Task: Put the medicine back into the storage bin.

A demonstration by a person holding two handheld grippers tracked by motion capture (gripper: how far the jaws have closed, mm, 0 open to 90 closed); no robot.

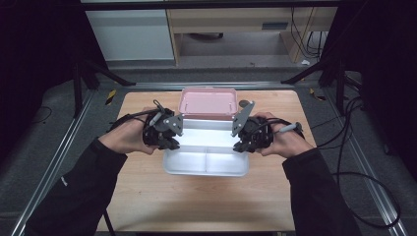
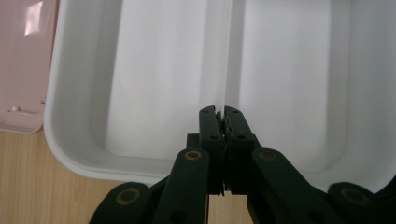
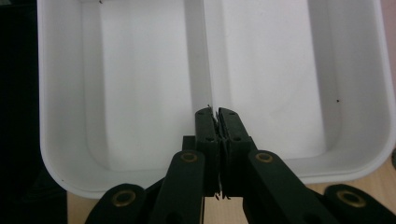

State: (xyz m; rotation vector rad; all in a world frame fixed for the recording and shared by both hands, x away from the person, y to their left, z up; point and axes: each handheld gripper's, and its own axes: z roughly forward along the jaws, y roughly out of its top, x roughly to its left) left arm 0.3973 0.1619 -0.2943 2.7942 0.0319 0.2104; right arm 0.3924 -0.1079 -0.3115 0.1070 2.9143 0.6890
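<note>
White tray (image 1: 206, 164) sits mid-surface, pink lid (image 1: 207, 103) touching at 12 o'clock. Left gripper (image 1: 169, 142) and right gripper (image 1: 242, 145) are clenched, apparently pinching its central divider (image 2: 224, 70). Rigid, light, probably slippery plastic; rim offers surest hold.

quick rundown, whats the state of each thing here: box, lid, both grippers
white box: open, both compartments empty, resting on the table
pink lid: off the box, lying flat on the table behind it
left gripper: jaws shut on the box's centre divider
right gripper: jaws shut on the same divider from the opposite side
</note>
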